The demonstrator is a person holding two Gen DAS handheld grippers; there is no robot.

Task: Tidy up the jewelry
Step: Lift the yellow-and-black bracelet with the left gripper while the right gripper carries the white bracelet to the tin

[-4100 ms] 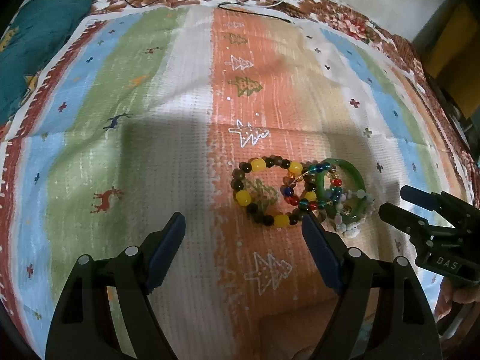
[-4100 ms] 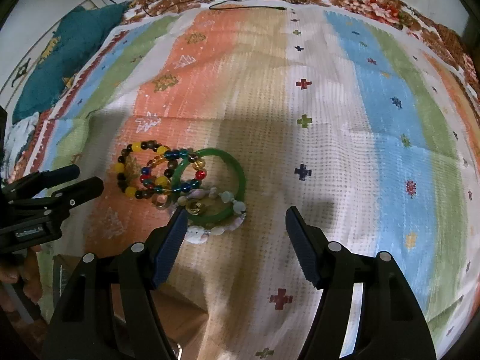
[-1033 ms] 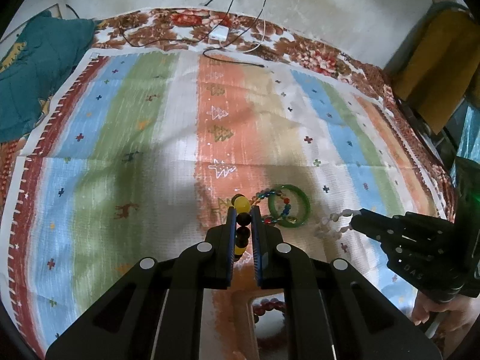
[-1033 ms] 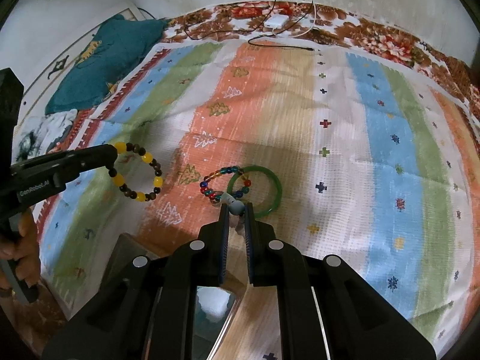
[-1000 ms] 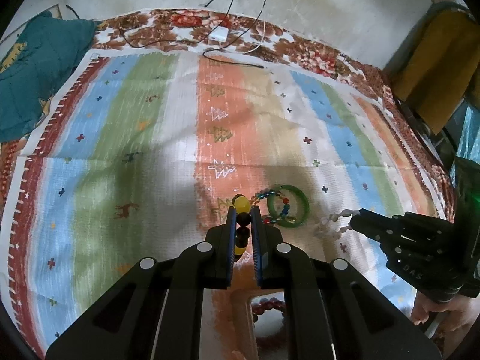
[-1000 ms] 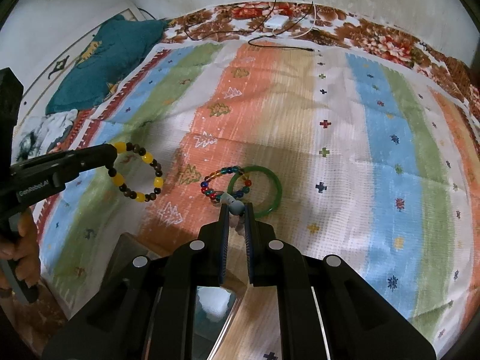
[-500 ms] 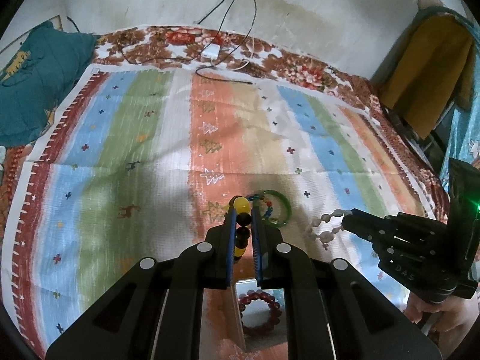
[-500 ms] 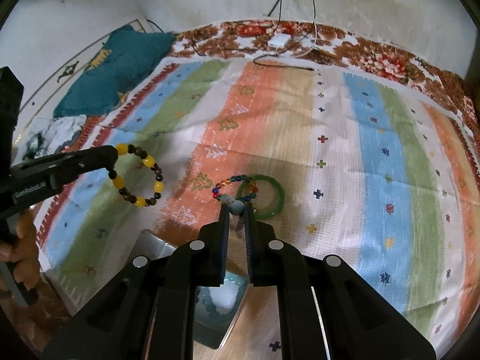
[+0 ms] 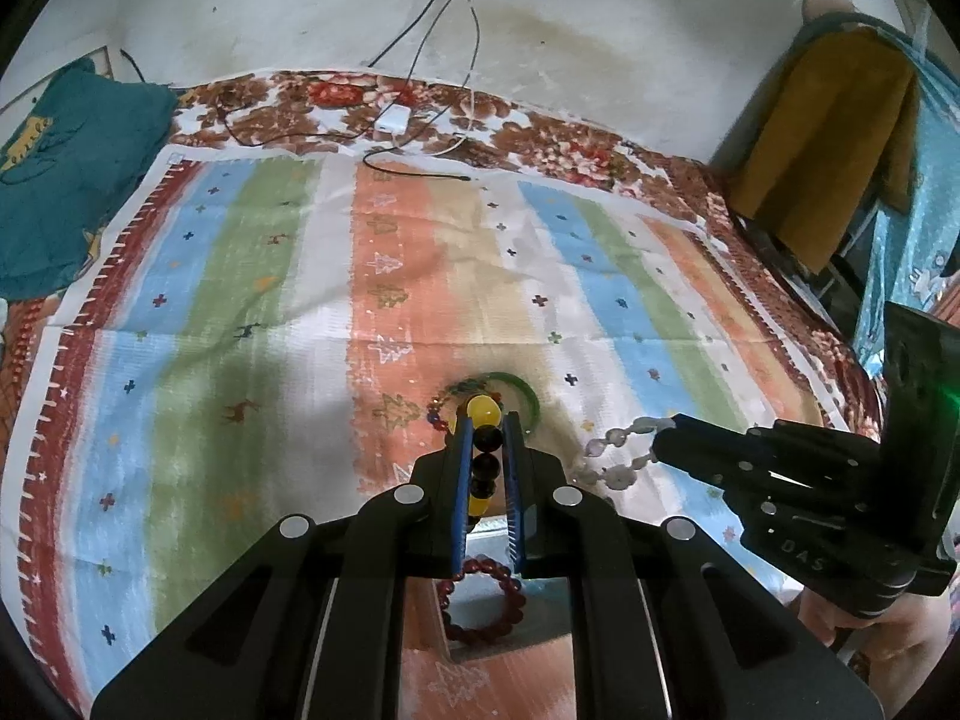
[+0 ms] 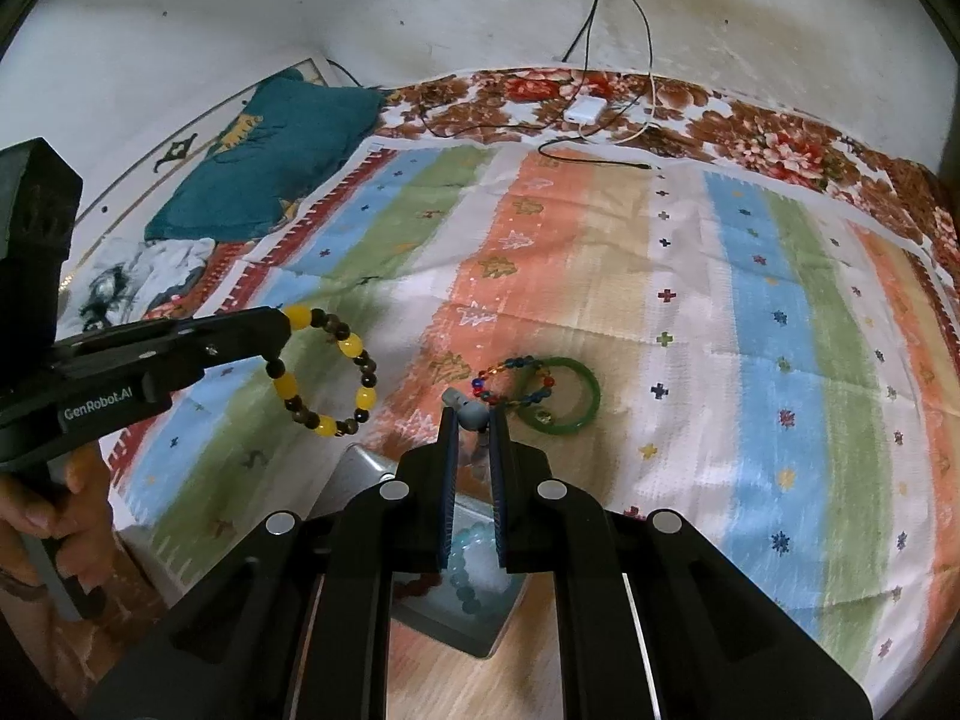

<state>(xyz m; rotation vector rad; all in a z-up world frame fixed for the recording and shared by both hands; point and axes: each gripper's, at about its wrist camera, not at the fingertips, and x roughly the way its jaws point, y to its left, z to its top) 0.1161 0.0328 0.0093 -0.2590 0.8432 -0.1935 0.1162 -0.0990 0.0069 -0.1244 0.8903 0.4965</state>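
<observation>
The left gripper (image 9: pixel 487 459) has its blue-padded fingers (image 9: pixel 461 480) pinched tight on a bracelet of yellow and dark brown beads (image 10: pixel 327 372), whose loop hangs free in the air beyond the tips. The right gripper (image 10: pixel 471 438) has its fingers (image 10: pixel 447 462) closed just as tight on a string of pale whitish-grey beads (image 9: pixel 618 459), which dangles from the tips. Below both grippers, at the near edge of the bed, sits a shallow grey tray (image 10: pixel 486 630); in it lie a dark red beaded bracelet (image 9: pixel 480 600) and a light blue beaded bracelet (image 10: pixel 471 564). Farther out, near the middle of the striped cloth (image 10: pixel 750 360) spread over the bed, a smooth green bangle (image 10: pixel 585 396) lies flat with a thin strand of multicoloured beads (image 10: pixel 510 381) resting across its left side. A hand (image 10: pixel 36 504) grips the left gripper's handle.
</observation>
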